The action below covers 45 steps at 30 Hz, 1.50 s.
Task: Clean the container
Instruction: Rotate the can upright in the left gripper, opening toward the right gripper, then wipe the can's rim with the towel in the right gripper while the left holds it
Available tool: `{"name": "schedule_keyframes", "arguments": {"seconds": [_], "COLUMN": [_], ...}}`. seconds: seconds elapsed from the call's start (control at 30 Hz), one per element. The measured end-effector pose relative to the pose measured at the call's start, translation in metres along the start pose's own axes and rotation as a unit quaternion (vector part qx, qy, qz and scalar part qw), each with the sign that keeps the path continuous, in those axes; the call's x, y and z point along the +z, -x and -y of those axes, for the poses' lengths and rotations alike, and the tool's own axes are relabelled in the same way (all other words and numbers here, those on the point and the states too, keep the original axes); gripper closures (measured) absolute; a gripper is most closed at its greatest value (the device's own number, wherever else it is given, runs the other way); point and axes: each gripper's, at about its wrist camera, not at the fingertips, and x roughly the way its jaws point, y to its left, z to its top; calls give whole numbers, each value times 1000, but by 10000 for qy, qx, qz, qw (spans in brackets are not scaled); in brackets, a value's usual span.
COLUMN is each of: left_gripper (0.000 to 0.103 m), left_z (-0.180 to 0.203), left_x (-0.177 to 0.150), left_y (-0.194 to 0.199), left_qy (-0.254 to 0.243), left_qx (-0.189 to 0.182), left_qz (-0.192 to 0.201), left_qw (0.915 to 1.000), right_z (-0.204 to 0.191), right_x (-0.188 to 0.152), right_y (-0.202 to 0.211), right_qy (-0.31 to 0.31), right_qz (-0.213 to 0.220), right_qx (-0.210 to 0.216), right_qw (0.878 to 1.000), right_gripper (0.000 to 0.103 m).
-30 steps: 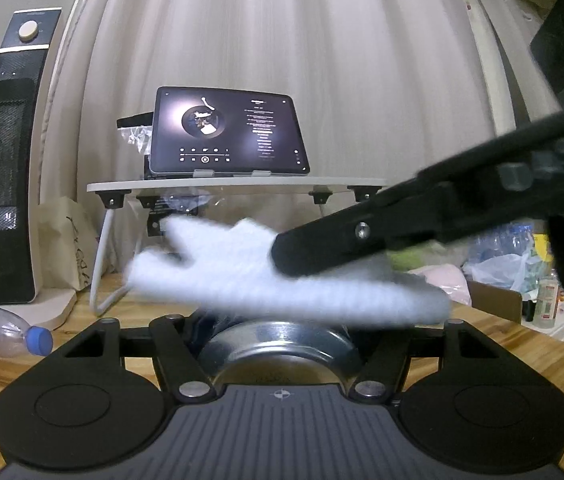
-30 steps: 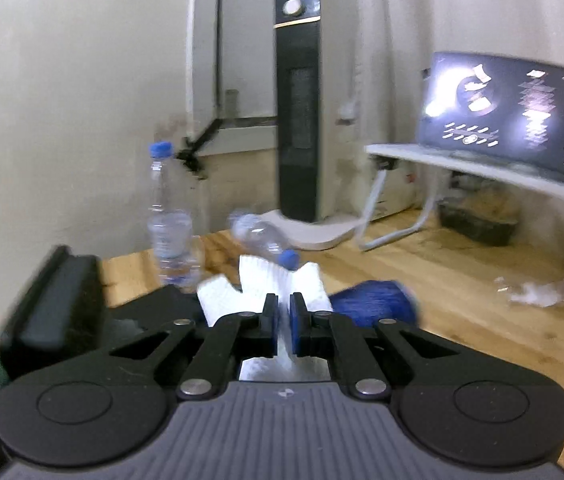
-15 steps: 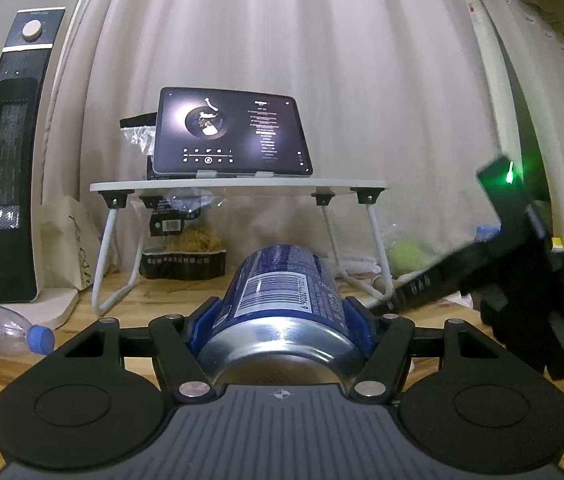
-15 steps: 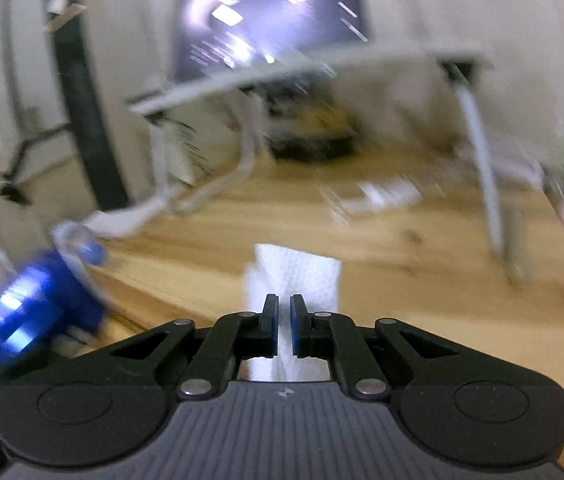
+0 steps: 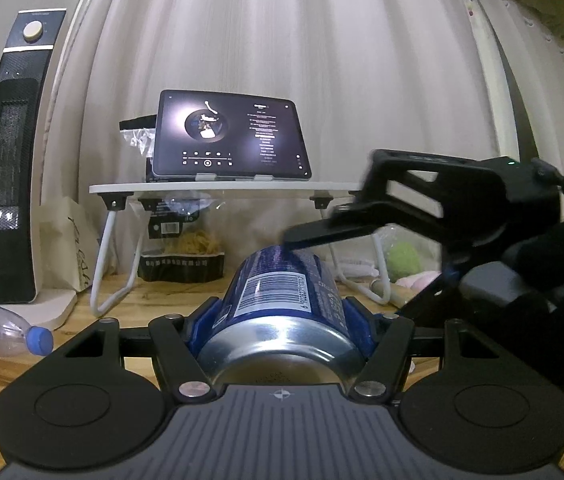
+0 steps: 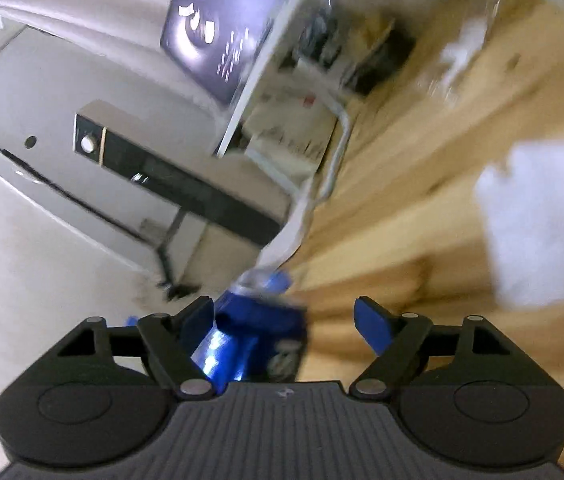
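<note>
Wooden floor (image 5: 153,300) beneath. Blue can (image 5: 282,300) clamped sideways in left gripper (image 5: 282,320): light, thin-walled, slippery, dent-prone; hold mid-body. Right gripper (image 6: 284,316) spread wide around can end.

lived-in home room: curtains (image 5: 282,60), tower heater (image 5: 13,184), tablet (image 5: 229,136) on folding table (image 5: 221,189) (wood floor).

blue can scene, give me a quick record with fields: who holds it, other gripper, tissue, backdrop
held item: blue metal drink can, lying along the left gripper, barcode up
left gripper: shut on the can
right gripper: open, blue pads spread, can's end between them
wipe: white paper tissue lying flat on the wooden floor, not held
backdrop: tablet on a small white folding table, clear plastic bottle lying at left
</note>
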Motion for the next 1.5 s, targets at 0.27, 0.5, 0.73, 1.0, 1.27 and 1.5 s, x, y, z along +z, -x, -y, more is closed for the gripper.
{"name": "schedule_keyframes", "arguments": {"seconds": [0.27,0.5,0.73,1.0,1.27,1.5], "left_gripper": [29,28,28,36,36,36], "left_z": [-1,0,4,2,-3,-5], "left_x": [1,0,-1,0,1,0], "left_y": [-13,-26,-20,-17,-19,-23], "left_qy": [55,17,-78,-57,116,165], "left_qx": [-1,68,50,-13,35,10], "left_qz": [-413,-797,-666,-582,-616,-718], "left_qw": [9991,9968,9977,9983,9980,9973], "right_z": [-40,-127,-150,-144,-127,-32], "right_x": [-4,-59,-99,-101,-43,11], "right_y": [-15,-25,-45,-51,6,1], "right_qy": [1179,4664,5727,5623,4442,3773], "right_qz": [119,397,-173,-411,759,334], "right_qx": [-451,-2032,-2555,-2605,-2492,-4013], "right_qw": [9919,8600,7787,7838,8572,8339], "right_gripper": [34,35,35,35,35,52]}}
